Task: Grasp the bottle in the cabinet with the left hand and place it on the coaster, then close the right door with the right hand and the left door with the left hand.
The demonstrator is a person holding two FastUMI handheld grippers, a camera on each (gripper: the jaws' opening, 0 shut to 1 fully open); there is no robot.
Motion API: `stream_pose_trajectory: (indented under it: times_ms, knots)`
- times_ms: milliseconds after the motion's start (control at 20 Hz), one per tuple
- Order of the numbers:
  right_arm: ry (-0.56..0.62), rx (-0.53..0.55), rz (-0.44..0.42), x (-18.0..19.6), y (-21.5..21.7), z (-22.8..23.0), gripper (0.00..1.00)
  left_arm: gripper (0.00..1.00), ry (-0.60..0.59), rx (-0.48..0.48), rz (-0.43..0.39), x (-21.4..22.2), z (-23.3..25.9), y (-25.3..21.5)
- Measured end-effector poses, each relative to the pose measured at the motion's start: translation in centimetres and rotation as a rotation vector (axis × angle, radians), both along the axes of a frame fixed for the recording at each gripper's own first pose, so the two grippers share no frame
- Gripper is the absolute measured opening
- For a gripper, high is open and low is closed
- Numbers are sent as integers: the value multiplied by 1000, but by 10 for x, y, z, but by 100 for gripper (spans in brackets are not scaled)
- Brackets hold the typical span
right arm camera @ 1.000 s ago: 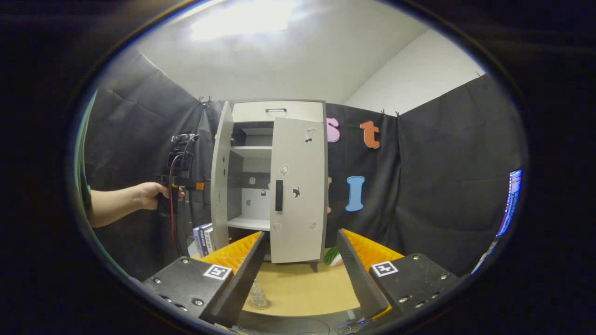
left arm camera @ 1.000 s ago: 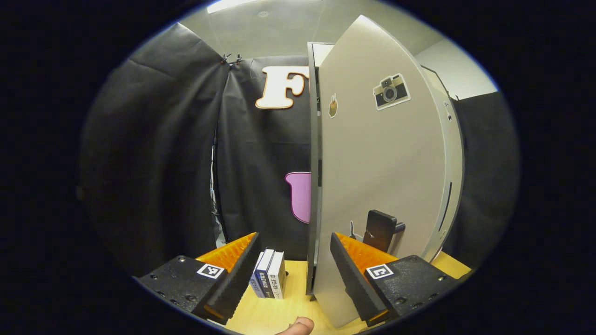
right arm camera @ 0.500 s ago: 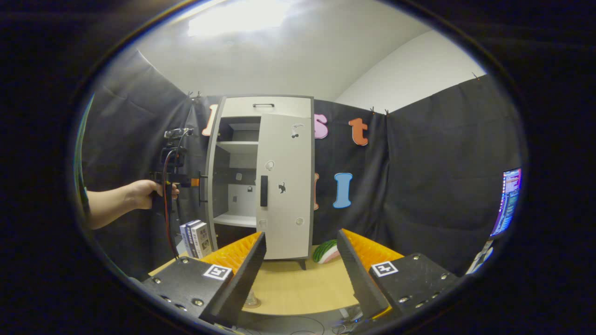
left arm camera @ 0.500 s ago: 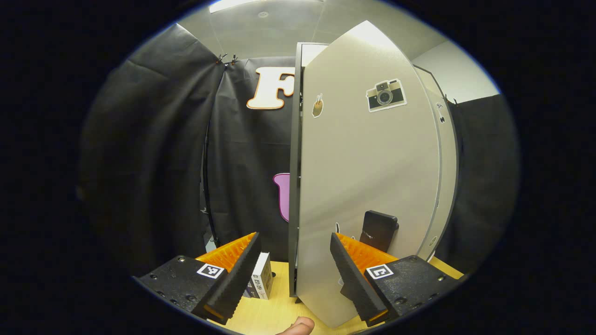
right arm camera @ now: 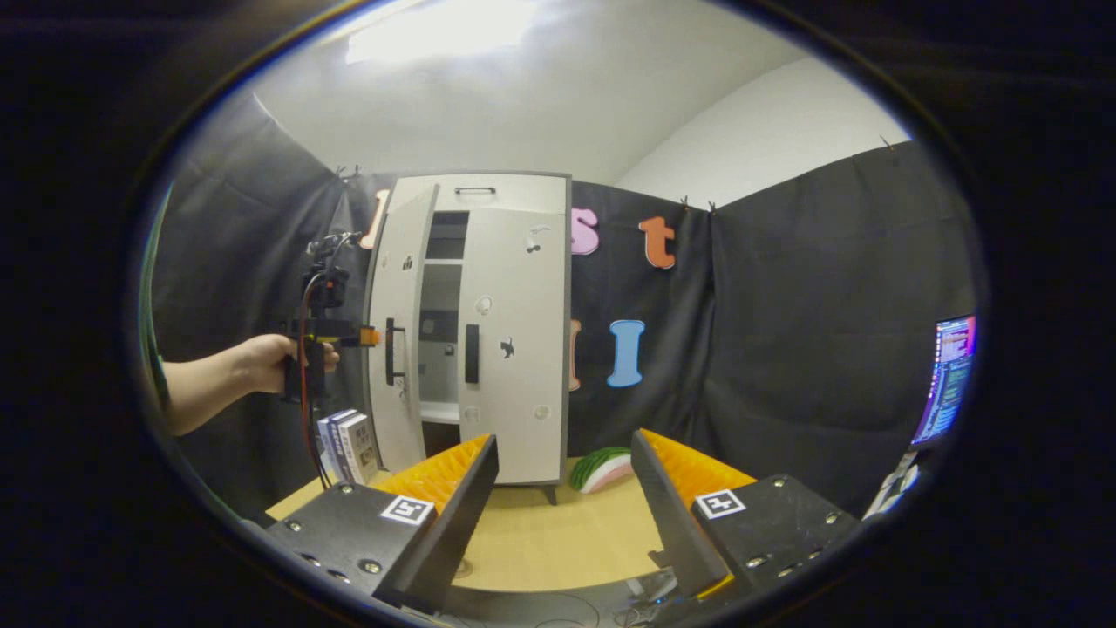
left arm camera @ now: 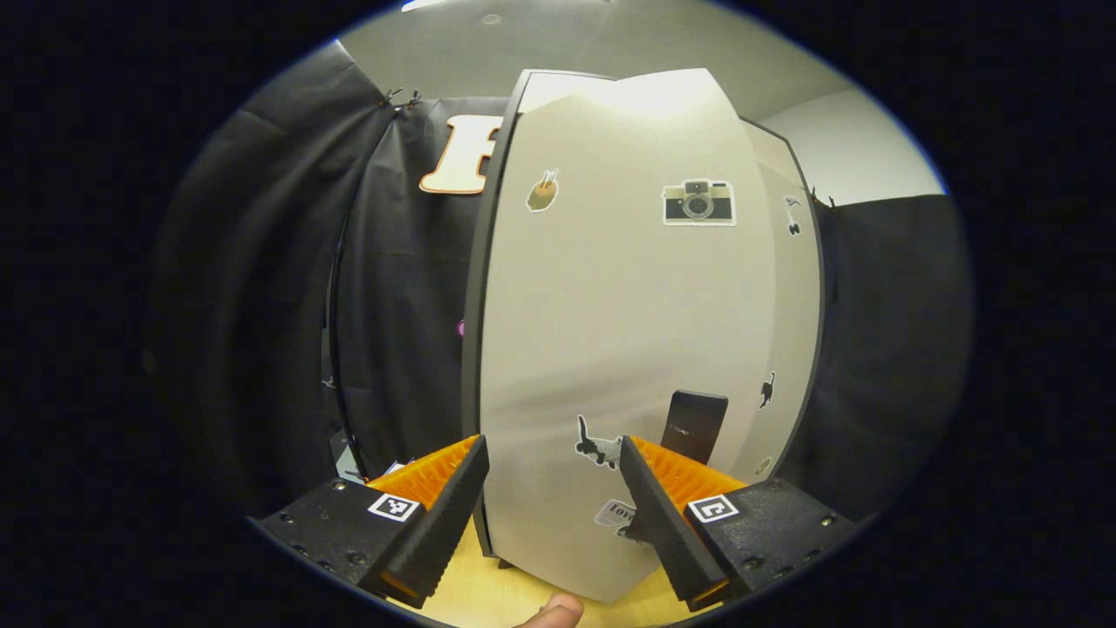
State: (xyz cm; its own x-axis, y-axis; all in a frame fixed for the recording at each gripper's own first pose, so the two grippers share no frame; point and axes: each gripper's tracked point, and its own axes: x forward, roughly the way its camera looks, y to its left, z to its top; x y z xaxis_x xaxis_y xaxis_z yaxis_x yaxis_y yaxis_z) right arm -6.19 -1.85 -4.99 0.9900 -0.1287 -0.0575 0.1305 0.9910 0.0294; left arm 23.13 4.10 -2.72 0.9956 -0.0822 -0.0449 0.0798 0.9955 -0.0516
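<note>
The left door (right arm camera: 397, 340) of the cabinet (right arm camera: 475, 187) stands partly ajar, a narrow gap showing shelves between it and the right door (right arm camera: 519, 349), which lies flush and closed. In the left gripper view the left door (left arm camera: 628, 349) looms close, stickers and its dark handle (left arm camera: 693, 423) on its face. The left tool (left arm camera: 551, 510) is open, fingers apart, holding nothing, right at the door. The right tool (right arm camera: 565, 506) is open over the bench (right arm camera: 558, 541). Books (right arm camera: 347, 445) stand beside the cabinet, a watermelon slice (right arm camera: 602, 467) on the other side.
</note>
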Motion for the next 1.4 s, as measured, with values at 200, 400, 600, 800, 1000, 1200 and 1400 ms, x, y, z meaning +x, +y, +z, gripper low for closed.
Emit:
stream_pose_trajectory:
  times_ms: [200, 400, 600, 800, 1000, 1200, 1400]
  knots:
    - [9, -7, 2, 19, -6, -4, 93, 96, -15, 27, 9, 11, -2, -11]
    - [16, -20, 5, 45, -12, -6, 93, 96, 26, -20, -2, 13, -13, -20]
    - [22, 1, -1, 70, -17, -8, 94, 97, 38, -3, -32, -4, -26, -24]
    - [32, 40, -25, 89, -17, -7, 93, 97, 76, 10, -83, -23, -53, -39]
    - [40, 56, -21, 80, -9, -4, 93, 97, 126, 5, -94, -46, -75, -48]
    - [24, 24, -5, 53, -2, 1, 93, 97, 117, -3, -110, -83, -79, -56]
    - [20, 42, 44, 20, 9, 1, 94, 93, 87, -14, -99, -124, -61, -50]
